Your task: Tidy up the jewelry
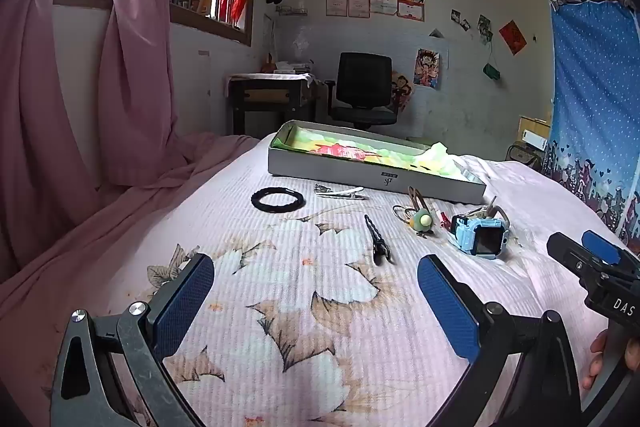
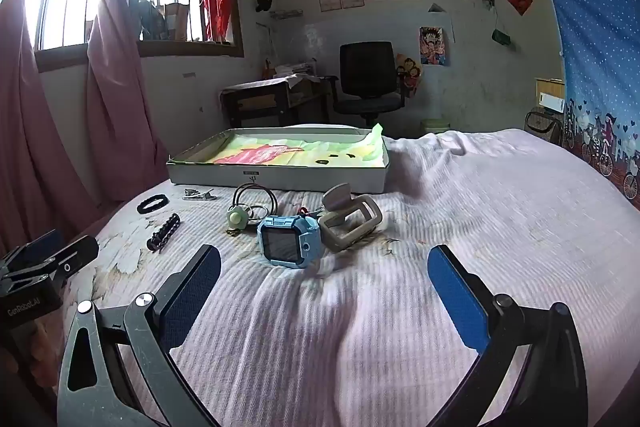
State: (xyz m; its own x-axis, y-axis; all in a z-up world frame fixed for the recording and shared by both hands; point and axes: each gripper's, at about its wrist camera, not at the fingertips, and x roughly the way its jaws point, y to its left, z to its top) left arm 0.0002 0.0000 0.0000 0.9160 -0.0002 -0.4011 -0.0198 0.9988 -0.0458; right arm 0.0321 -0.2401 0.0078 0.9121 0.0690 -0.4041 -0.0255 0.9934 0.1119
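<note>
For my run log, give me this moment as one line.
left gripper: open, empty | right gripper: open, empty | blue smartwatch, black scrunchie: on bed | tray: unfilled

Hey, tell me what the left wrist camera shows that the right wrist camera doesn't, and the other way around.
Only the left wrist view shows the open left gripper from behind, with the right gripper at its right edge.

Only the right wrist view shows the beige watch strap in full and the open right gripper from behind, with the left gripper at its left edge.

Both show the blue watch, black hair tie, black clip, silver clip and lined box on the bed.
</note>
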